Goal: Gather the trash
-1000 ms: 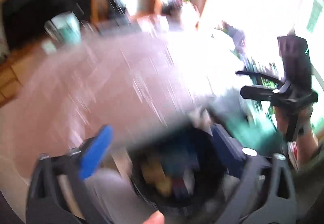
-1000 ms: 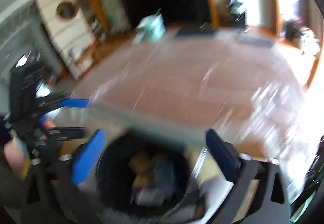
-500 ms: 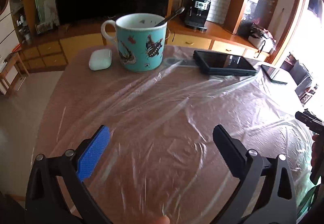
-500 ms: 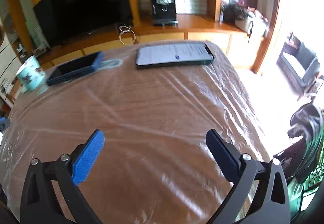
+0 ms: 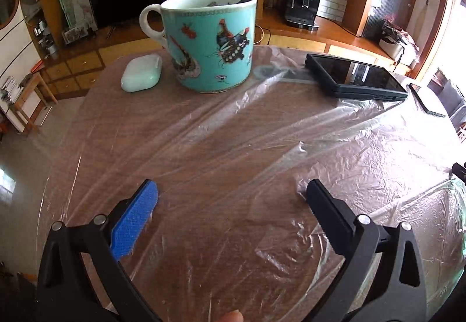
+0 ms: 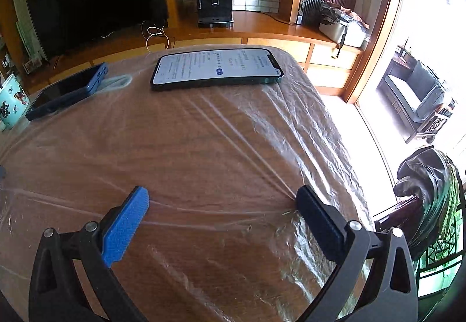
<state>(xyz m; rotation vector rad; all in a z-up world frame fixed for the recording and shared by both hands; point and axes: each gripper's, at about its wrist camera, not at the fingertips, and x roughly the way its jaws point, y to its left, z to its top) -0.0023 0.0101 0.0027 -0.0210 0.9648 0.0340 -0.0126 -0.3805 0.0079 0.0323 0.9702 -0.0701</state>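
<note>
A clear plastic sheet [image 5: 233, 147] lies wrinkled over the whole wooden table top [image 6: 204, 132]. My left gripper [image 5: 231, 195] hovers low over it near the front edge, open, with nothing between its blue and black fingers. My right gripper [image 6: 222, 199] is open too, just above the plastic sheet [image 6: 262, 124] on the table's right part. No loose trash shows on the table in either view.
A turquoise butterfly mug [image 5: 208, 44] with a spoon stands at the back left, a white earbud case [image 5: 141, 73] beside it. A dark phone [image 5: 355, 76] and a lit phone [image 6: 217, 67] lie at the back. A jacket-draped chair [image 6: 428, 185] is right.
Both grippers swung up from a black bin holding trash to the table, then moved forward and lower toward the plastic sheet. Both stayed open.
</note>
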